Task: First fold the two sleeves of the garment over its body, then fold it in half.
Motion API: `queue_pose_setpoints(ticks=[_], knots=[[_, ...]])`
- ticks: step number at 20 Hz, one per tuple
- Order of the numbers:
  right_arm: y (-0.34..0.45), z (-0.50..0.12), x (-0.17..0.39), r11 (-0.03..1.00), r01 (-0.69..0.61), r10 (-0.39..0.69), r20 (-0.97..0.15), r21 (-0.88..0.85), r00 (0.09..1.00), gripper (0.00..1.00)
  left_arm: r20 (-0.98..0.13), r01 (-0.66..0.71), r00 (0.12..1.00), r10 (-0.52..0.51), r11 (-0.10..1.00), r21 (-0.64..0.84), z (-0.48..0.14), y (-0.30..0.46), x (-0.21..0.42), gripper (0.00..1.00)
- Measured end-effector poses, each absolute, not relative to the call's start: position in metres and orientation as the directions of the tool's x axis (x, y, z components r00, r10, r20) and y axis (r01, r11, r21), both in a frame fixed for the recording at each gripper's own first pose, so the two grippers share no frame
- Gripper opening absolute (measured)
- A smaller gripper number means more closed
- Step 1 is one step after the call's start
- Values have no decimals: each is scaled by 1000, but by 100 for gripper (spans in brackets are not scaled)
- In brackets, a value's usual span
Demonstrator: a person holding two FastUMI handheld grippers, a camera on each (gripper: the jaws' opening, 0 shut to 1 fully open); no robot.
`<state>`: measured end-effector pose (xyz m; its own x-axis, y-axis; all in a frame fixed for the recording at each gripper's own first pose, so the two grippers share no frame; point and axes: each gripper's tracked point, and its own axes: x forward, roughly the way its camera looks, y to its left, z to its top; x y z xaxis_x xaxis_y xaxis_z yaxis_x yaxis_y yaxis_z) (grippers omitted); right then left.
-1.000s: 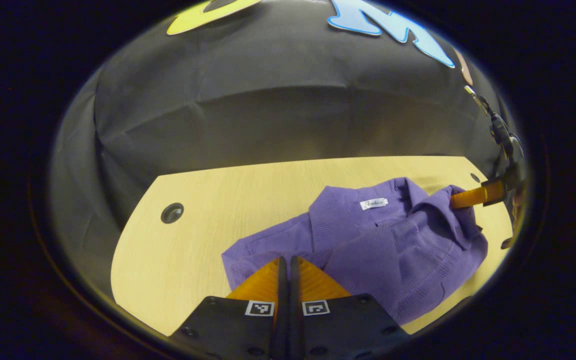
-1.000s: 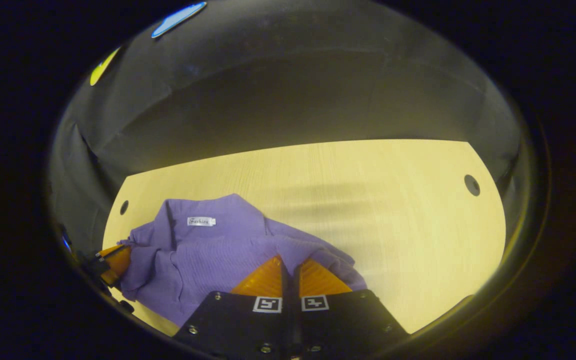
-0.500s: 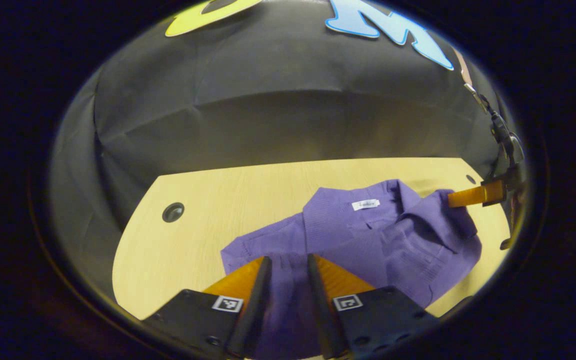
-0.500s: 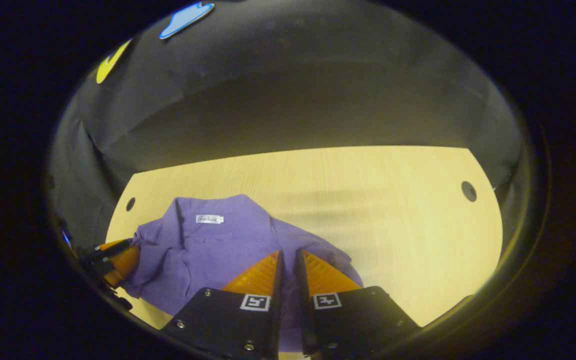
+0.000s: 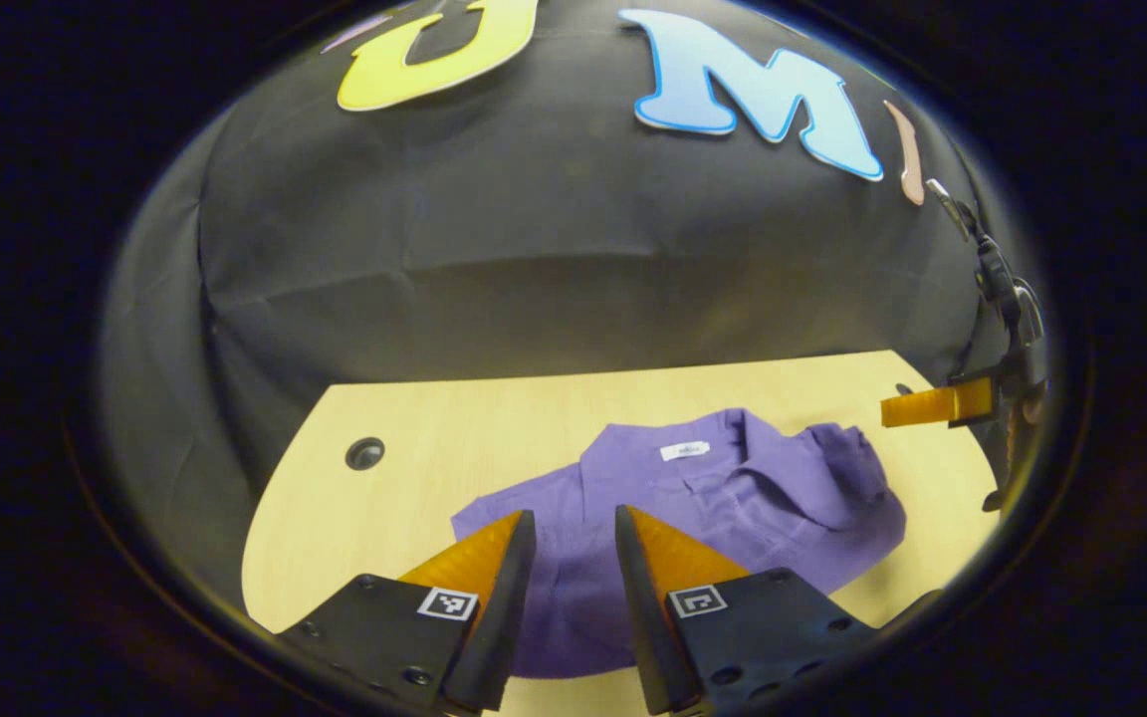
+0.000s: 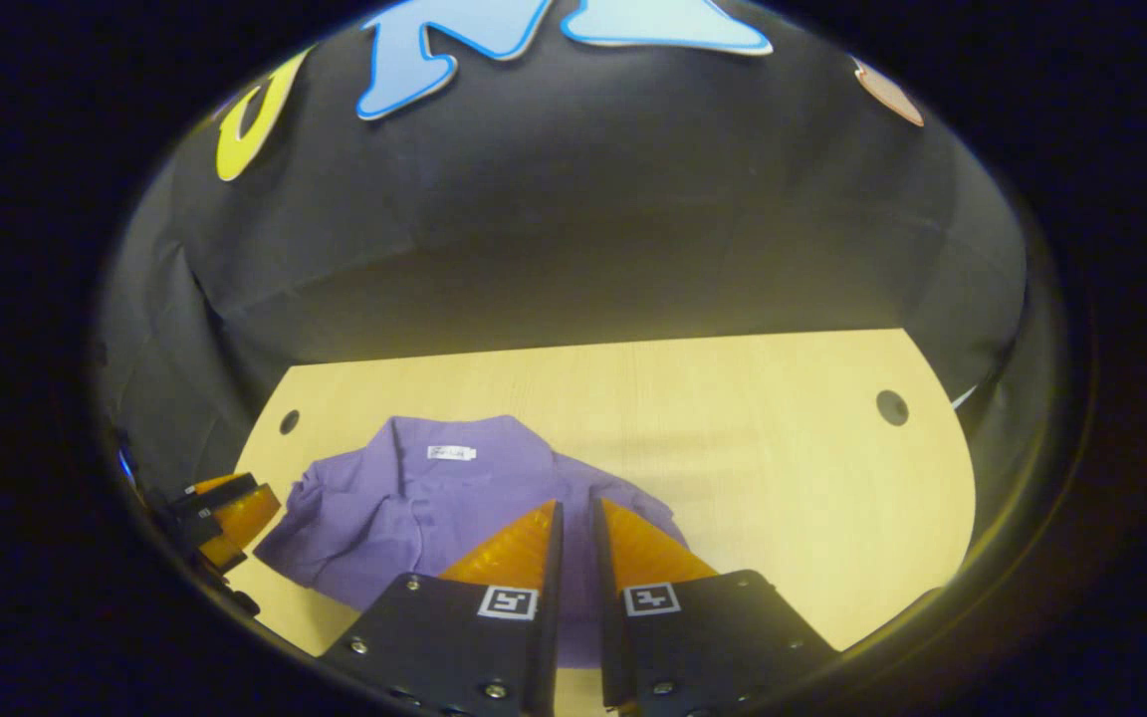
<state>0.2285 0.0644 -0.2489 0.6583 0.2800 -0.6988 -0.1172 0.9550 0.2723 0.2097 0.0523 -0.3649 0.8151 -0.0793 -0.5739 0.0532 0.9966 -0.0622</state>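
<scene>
Table (image 5: 414, 418): pale wood top, reaching ahead of both pairs of fingers to the black cloth wall; a round dark hole (image 5: 364, 453) ahead-left of the left gripper's fingers in the left gripper view, another hole (image 6: 891, 406) far ahead-right of the right gripper's fingers in the right gripper view.

Garment (image 5: 733, 498): purple knit top, lying folded in a loose bundle on the table. In the left gripper view it spreads from between the fingers out ahead and to their right; collar and a small white label (image 5: 684, 451) face up just ahead of the right finger. Fabric bunched at its far right end. In the right gripper view the garment (image 6: 404, 508) sits ahead and left of the fingers, its near edge passing under and between them.

Left gripper (image 5: 573, 518): fingers parted with a clear gap, purple cloth visible through the gap below, nothing pinched. Tips appear raised above the cloth; contact cannot be told.

Right gripper (image 6: 572, 506): fingers apart by a narrow slit, no fabric held between them. In the left gripper view it (image 5: 907, 408) shows far right, just beyond the garment's bunched end, apart from it. In the right gripper view the left gripper (image 6: 235, 508) shows far left, beside the garment's edge.
</scene>
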Motion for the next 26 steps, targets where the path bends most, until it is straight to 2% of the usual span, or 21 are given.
queue_pose_setpoints(ticks=[14, 21, 26], knots=[[55, -98, 109, 955, -226, 293, -488, 192, 823, 17, -347, 88, 933, -93, 996, -31, -193, 39, 109, 55], [57, -65, 40, 948, -236, 307, -425, 211, 852, 17, -267, 107, 958, -105, 994, -6, -142, 32, 52, 56], [56, -60, 19, 950, -221, 294, -394, 220, 871, 17, -249, 132, 959, -133, 991, -24, -133, 18, 25, 56]])
